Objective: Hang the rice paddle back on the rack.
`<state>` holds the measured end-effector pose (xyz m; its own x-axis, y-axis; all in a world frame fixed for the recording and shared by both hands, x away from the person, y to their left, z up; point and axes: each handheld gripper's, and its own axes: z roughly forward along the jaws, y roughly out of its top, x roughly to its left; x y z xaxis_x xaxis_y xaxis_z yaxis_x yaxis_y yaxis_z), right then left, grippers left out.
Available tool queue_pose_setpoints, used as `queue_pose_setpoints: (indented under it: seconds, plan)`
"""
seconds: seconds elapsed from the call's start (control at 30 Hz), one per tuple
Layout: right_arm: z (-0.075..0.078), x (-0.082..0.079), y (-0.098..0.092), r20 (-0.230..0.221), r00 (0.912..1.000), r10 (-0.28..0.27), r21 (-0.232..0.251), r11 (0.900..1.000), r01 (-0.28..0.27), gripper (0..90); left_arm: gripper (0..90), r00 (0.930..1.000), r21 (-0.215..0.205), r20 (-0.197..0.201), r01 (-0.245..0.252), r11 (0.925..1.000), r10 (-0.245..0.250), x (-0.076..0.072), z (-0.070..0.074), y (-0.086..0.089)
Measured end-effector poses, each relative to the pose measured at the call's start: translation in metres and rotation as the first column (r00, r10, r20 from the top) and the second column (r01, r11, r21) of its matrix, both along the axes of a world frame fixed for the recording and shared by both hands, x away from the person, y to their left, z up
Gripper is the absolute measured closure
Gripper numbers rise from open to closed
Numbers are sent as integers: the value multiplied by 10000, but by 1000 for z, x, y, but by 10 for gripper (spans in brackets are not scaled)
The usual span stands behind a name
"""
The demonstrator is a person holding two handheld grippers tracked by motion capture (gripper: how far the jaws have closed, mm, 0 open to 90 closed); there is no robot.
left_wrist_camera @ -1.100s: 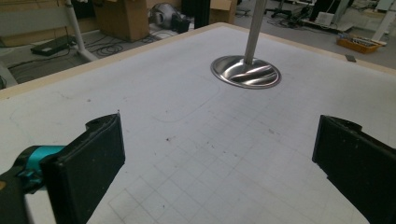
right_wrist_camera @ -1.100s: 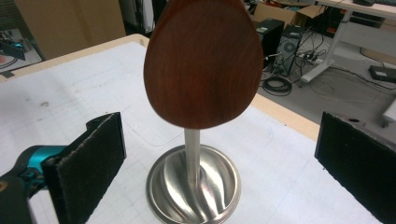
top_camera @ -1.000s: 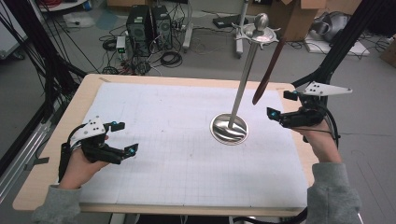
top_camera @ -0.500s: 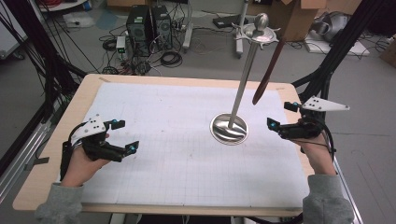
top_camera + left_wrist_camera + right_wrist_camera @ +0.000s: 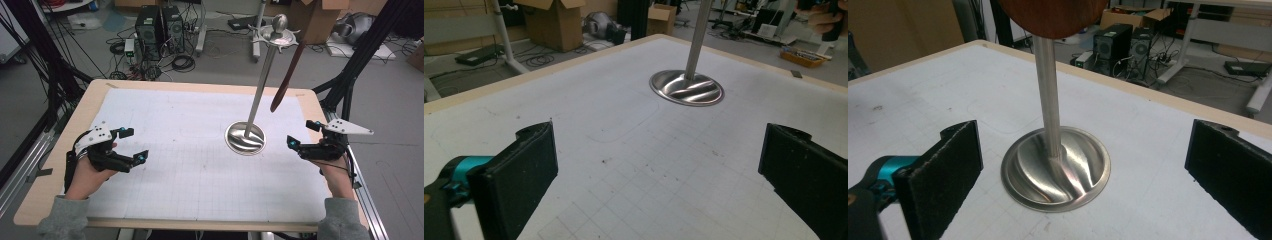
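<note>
1. Surface (image 5: 165, 200): the stand (image 5: 245, 138) sits right of centre, upright, with a brown strap (image 5: 287, 75) hanging from its top hook. Neither is gripped; judged, the hanging looks done and nothing is left in hand.
2. Right tongs (image 5: 298, 134): jaws wide apart, empty, near the stand base. Versus 1.0 s ago, they sit lower and closer to the person.
3. Left tongs (image 5: 134, 144): jaws apart, empty, well apart from the stand; position unchanged.

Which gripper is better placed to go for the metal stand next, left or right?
Probably right. The right gripper sits just beside the stand's round base, jaws open and aimed at it, with the pole centred in the right gripper view. The left gripper is open too, but far across the mat.
</note>
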<state>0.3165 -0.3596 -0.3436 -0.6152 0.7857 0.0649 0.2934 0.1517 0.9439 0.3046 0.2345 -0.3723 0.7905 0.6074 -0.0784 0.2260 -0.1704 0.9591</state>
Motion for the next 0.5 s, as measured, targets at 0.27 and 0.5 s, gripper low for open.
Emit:
queue_pose_setpoints:
  seconds: [0.27,0.5]
  plan:
    - [-12,-6,-3,-110,9999,-124,58,9999,125,6,28,10000,9,-63,-59,10000,59,1,-1,1]
    - [-31,-8,1,-416,9991,-121,-55,9999,119,6,28,9998,14,-166,-90,10000,90,2,-2,3]
